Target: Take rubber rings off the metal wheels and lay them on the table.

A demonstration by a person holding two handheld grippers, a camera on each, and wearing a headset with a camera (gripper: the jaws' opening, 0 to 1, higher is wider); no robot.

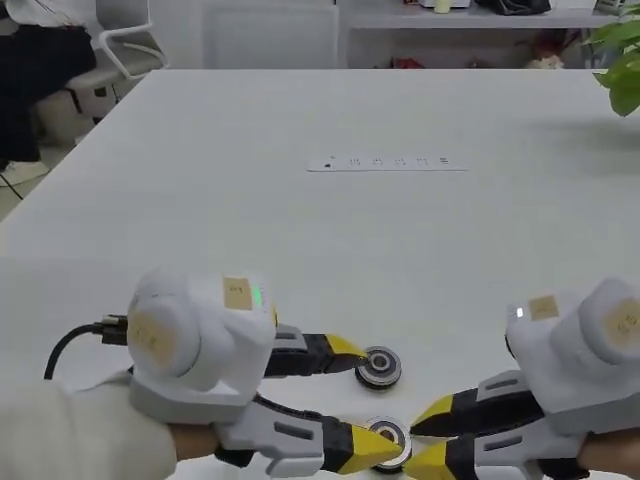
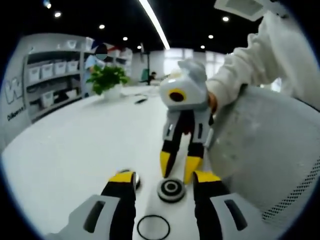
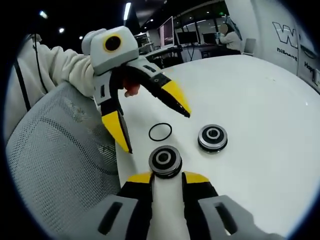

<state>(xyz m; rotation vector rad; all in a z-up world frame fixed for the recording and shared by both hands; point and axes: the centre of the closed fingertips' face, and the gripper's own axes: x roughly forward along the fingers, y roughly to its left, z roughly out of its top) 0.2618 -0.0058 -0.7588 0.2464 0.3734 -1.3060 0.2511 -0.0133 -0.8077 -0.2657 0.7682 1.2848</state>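
Lying flat on the white table (image 1: 400,240), one thin black rubber ring (image 3: 160,131) is marking a single removal done, while two round metal wheels with dark rims are waiting close by. The nearer wheel (image 3: 165,161) is sitting just ahead of the right gripper (image 3: 168,178), whose yellow-tipped jaws are standing slightly apart, gripping nothing. The farther wheel (image 3: 212,137) is resting beside it. The left gripper (image 1: 368,397) is facing it, jaws spread wide either side of the ring. Judging by those rims, more stripping is probably remaining.
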